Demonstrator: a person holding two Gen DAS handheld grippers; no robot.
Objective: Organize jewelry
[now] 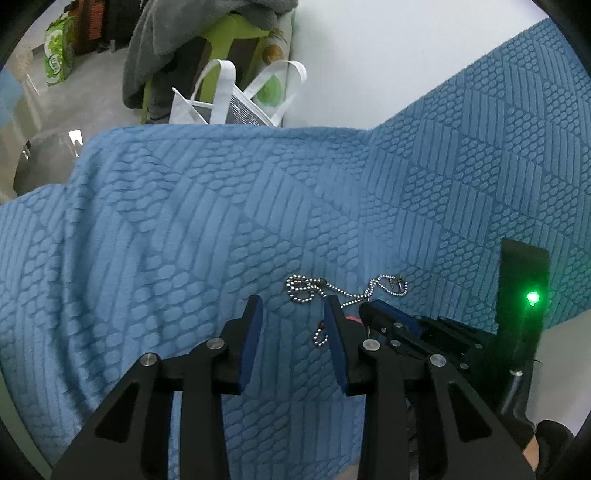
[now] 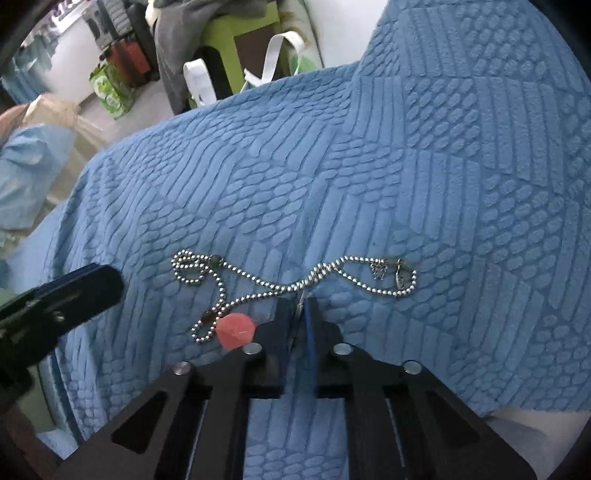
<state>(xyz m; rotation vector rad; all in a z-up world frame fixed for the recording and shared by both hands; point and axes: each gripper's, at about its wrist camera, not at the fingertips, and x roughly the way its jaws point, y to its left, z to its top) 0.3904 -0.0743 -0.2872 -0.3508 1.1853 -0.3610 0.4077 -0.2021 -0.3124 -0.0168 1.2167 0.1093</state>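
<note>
Right wrist view: the right gripper (image 2: 303, 306) has its fingers (image 2: 282, 332) pressed together at the lower middle of the frame, pinching the chain (image 2: 295, 284) where its strands cross. A silver ball chain, it runs across the middle of the frame on the blanket (image 2: 461, 184), looped at its left end and again at its right end, where two small charms (image 2: 388, 271) hang. A pink faceted bead (image 2: 236, 330) lies just left of the closed fingers, next to the chain's lower left loop. At the left edge the left gripper (image 2: 92, 284) reaches in, its tip near the left loop and apart from it.

Left wrist view: the left gripper (image 1: 293, 306) stands released, blue pads (image 1: 251, 343) spread with nothing between them, above the blanket (image 1: 147, 240) in the lower middle of the frame. The chain (image 1: 306, 288) lies just beyond the fingertips, a short end curling beside the right pad. The right gripper (image 1: 369, 308) comes in from the lower right onto the chain, a green light (image 1: 532, 297) glowing on its body.

Blue and quilted in bands of ovals and stripes, the blanket covers a soft raised surface that fills most of both frames. Beyond its far edge, at the upper left, stand a white bag (image 1: 236, 99) with long handles, a green stool (image 1: 236, 33) draped with grey cloth (image 1: 159, 48), and a green-printed box (image 1: 57, 55) on a pale floor; a white wall (image 1: 406, 55) rises at the upper right.
</note>
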